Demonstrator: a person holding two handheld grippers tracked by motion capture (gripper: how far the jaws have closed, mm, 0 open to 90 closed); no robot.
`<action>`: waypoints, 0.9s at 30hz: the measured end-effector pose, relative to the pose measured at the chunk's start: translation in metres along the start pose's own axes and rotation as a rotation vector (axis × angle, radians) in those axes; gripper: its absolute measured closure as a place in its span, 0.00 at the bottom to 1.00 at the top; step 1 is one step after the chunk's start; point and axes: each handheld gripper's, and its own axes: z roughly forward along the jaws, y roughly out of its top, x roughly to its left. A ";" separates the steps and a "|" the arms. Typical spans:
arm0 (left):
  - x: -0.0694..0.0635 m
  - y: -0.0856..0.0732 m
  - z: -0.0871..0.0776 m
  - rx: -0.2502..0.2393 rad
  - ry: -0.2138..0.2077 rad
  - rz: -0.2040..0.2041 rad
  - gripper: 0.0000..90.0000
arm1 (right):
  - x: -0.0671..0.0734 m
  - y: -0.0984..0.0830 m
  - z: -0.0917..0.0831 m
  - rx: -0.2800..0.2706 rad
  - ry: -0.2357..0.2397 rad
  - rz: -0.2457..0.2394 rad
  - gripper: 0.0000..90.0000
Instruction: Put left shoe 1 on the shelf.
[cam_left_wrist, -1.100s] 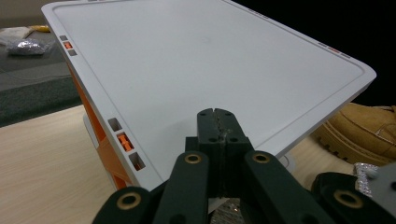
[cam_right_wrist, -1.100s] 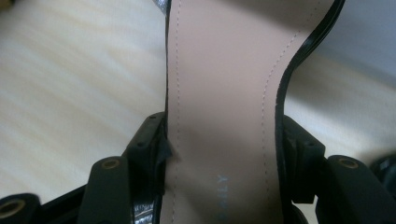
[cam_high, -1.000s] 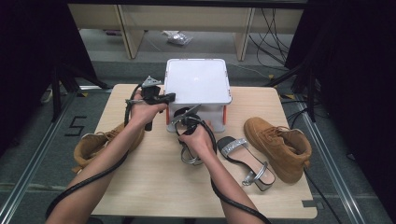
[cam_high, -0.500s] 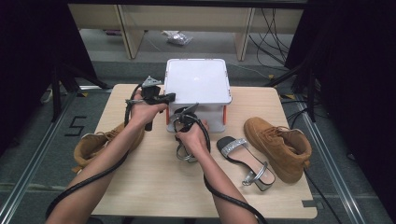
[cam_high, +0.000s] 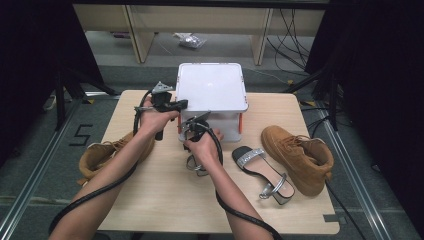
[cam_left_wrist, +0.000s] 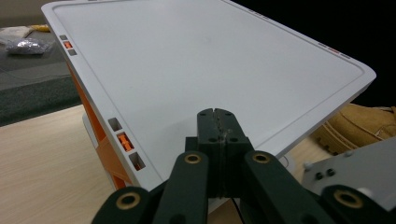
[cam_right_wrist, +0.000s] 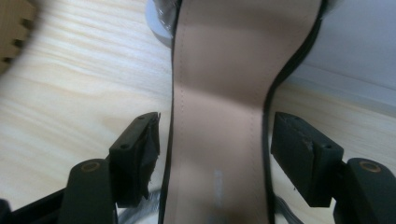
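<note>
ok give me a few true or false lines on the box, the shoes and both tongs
1. The left tongs are shut over the box lid. True.
2. The right tongs pinch the sandal tight. False: they have just been opening, and both pads stand apart from the sole between them.
3. A second sandal lies beside a tan boot. True.
4. The box lid is off. False: it is on.
</note>
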 end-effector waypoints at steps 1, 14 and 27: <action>0.000 0.000 0.000 0.000 0.000 0.000 0.99 | 0.002 -0.001 -0.003 -0.011 0.011 0.033 0.36; -0.001 0.001 0.000 0.003 0.004 -0.009 0.99 | -0.023 -0.041 -0.066 -0.112 0.047 -0.027 0.66; -0.001 0.001 0.000 0.003 0.009 0.003 0.99 | -0.052 -0.102 -0.050 0.033 0.099 -0.093 0.99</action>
